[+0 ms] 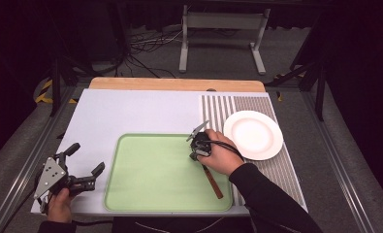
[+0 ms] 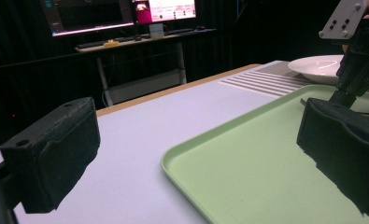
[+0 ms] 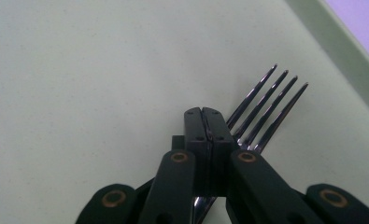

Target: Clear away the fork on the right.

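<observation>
Your left tongs (image 1: 86, 164) hang open over the desk's (image 1: 131, 111) near left corner, just beside the green tray (image 1: 131, 194), nothing between the pads. Your right tongs (image 3: 209, 122) are pressed shut on the fork (image 3: 266, 109), low over the tray's right part. The white plate (image 1: 253, 135) sits just right of the tray.

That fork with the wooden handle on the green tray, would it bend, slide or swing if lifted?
The fork looks like rigid metal, so it probably won't bend. Its shiny neck may slip between the pads of the right hand-held gripper, which pinch it narrowly. Held near the tines, the long brown handle would likely swing down over the tray.
</observation>
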Demonstrator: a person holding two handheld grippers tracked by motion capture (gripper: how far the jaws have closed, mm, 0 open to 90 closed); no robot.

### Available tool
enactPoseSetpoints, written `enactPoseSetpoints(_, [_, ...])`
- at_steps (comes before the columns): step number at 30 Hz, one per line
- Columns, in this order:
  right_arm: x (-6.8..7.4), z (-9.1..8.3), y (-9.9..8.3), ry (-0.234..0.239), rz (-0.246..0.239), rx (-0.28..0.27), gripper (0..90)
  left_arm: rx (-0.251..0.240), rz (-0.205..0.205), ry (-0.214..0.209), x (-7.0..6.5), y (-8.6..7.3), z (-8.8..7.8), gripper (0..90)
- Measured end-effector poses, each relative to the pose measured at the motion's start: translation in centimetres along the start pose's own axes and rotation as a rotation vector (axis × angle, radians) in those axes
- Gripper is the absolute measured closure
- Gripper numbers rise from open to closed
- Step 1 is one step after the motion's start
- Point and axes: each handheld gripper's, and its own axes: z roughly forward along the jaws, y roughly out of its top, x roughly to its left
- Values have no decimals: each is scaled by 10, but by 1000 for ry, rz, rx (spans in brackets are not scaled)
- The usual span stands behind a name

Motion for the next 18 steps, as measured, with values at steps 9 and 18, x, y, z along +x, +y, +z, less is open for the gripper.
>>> enactPoseSetpoints(9, [-9, -3, -5, -24, 24, 1, 900, 1, 0, 1, 0, 0, 0, 0])
enactPoseSetpoints(18, [-18, -7, -11, -37, 54, 4, 900, 2, 2, 0, 0, 0, 0, 0])
